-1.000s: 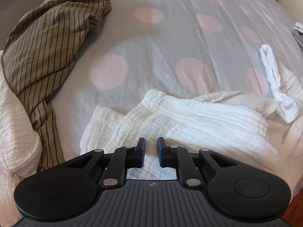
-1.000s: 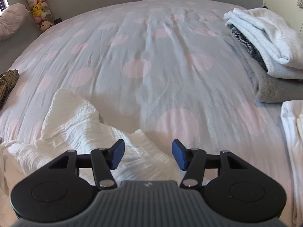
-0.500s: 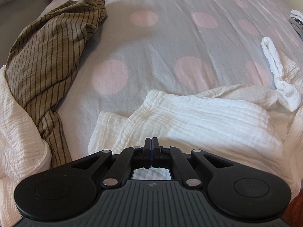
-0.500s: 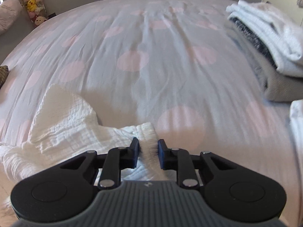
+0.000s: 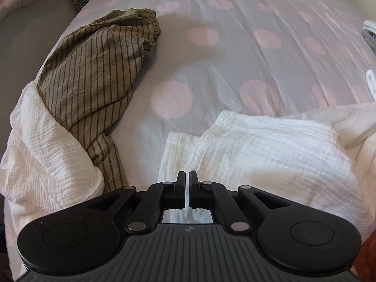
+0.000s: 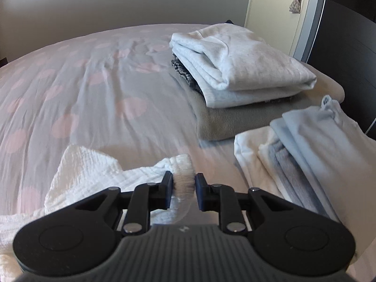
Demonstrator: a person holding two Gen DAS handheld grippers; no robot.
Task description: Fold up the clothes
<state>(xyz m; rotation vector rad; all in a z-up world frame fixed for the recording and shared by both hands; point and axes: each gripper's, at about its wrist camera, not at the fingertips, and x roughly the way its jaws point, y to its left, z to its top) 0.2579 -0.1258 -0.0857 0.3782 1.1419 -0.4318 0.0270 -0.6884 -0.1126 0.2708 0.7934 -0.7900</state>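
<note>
White garment (image 5: 258,150) pinched by both grippers: left fingers (image 5: 181,183) near-closed, right fingers (image 6: 167,188) clamping bunched hem.

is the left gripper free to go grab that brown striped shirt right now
Probably not: the left gripper is shut on the white muslin garment. The striped shirt lies uncovered on the bedspread to its left, so releasing first would free it.
</note>
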